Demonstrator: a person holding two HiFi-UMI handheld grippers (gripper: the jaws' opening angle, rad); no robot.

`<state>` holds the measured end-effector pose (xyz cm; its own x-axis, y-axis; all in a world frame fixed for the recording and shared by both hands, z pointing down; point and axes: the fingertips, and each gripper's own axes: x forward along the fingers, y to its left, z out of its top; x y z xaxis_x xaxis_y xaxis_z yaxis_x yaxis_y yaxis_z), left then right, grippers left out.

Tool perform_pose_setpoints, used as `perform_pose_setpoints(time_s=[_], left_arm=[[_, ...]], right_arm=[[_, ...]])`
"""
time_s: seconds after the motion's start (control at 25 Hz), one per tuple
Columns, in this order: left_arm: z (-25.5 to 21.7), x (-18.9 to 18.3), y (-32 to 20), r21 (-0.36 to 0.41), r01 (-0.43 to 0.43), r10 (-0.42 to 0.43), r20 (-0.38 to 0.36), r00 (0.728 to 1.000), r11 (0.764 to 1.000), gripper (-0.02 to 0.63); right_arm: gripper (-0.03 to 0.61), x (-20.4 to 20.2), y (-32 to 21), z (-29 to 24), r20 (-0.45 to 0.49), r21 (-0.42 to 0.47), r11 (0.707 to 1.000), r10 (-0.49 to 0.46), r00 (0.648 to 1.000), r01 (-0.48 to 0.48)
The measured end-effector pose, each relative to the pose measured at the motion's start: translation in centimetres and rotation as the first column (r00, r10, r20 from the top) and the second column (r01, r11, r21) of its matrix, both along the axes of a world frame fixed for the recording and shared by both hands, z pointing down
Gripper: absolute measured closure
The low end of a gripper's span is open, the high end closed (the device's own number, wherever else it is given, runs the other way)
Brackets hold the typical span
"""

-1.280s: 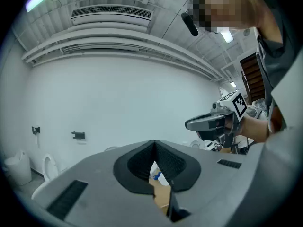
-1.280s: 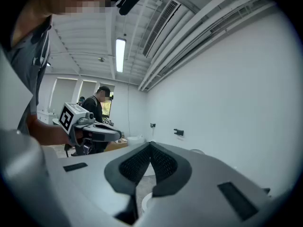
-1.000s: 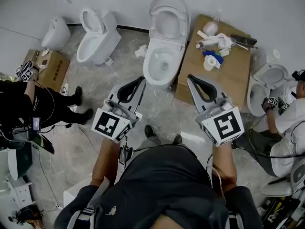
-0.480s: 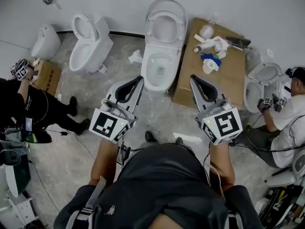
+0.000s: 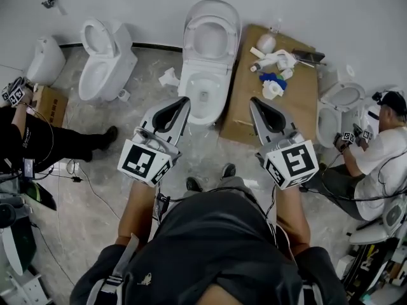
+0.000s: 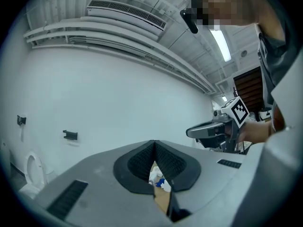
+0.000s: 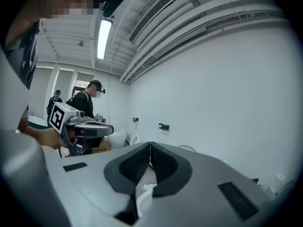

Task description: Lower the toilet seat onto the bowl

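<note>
The toilet seat (image 5: 212,35) stands raised against the wall above its bowl (image 5: 202,97); the left gripper (image 5: 183,101) and right gripper (image 5: 254,101) flank that bowl, jaws closed, gripping nothing.

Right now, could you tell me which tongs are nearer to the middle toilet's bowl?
Left. The left tongs sit beside the bowl's left rim in the head view; the right tongs are farther right, over the cardboard box.

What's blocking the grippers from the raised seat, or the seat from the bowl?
Nothing visible. The left gripper and right gripper are short of the upright seat, with only air between. The bowl rim looks bare; the cardboard box sits beside it.
</note>
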<state>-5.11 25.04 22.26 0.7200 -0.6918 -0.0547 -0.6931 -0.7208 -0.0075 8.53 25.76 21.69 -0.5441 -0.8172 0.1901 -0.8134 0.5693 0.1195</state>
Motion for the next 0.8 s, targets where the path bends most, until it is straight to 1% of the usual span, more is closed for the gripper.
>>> perform_pose_setpoints(time_s=[0.2,0.36,0.52,0.64,0.8], left_arm=[[0.3,2.3,-2.6,-0.028,0.026,-0.025,0.017,1.000,0.999,0.611],[0.3,4.8,-4.7,-0.023,0.052,-0.051,0.051,0.997,0.998,0.611],[0.1,7.5,-7.1,-0.028,0.080,-0.079,0.032,0.996,0.996,0.611],[0.1,9.4,-8.3,-0.022,0.102,-0.101,0.041,0.994,0.995,0.611],[0.4,10.6,-9.5,-0.032,0.111,-0.110,0.051,0.993,0.993,0.611]], right_arm=[[0.569,2.0,-3.0,0.2,0.016,-0.010,0.999,-0.034,0.999,0.034],[0.570,4.1,-5.7,0.3,0.041,-0.004,0.998,-0.067,0.997,0.068],[0.569,6.0,-8.1,0.0,0.044,0.006,0.994,-0.108,0.993,0.108],[0.569,7.4,-9.3,0.2,0.051,0.004,0.991,-0.134,0.990,0.134],[0.570,8.7,-11.0,0.5,0.051,-0.004,0.990,-0.139,0.989,0.140]])
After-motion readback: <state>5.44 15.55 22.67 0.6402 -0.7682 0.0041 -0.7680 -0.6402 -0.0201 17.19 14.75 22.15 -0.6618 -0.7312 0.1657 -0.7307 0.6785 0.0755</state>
